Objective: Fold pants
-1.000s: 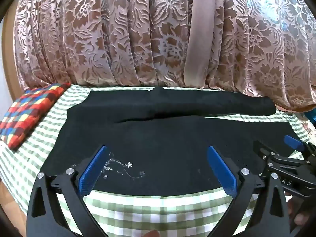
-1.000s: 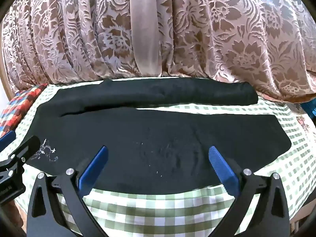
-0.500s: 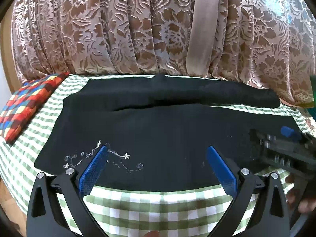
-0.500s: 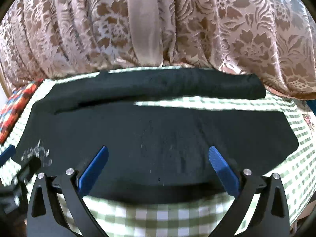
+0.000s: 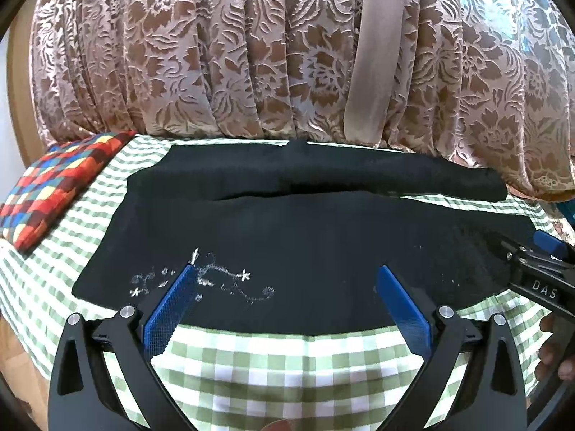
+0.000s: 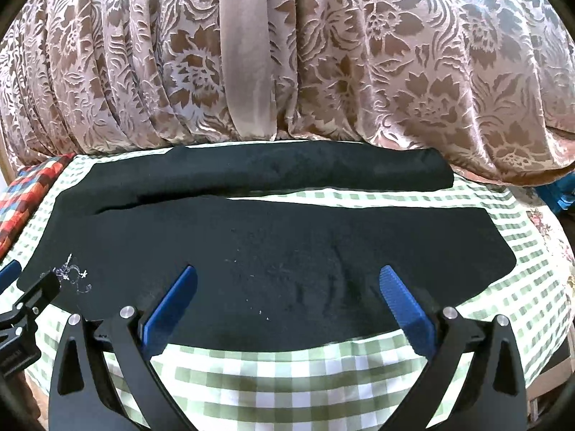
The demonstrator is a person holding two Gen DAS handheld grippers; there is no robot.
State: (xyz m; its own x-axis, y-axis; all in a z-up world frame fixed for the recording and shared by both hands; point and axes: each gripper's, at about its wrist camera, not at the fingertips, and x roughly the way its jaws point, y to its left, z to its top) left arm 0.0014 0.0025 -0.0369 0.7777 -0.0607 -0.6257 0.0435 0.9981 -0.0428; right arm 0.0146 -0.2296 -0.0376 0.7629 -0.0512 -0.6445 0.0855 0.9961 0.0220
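1. Black pants [image 5: 305,237] lie flat across the checked desk [image 5: 287,359], legs side by side.
2. Left gripper [image 5: 285,287] and right gripper [image 6: 287,287] hover at the near hem, fingers spread, probably readying a fold.

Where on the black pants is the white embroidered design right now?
In the left wrist view the white embroidery sits near the pants' near left corner, just behind the left gripper's left fingertip, above the green checked cloth.
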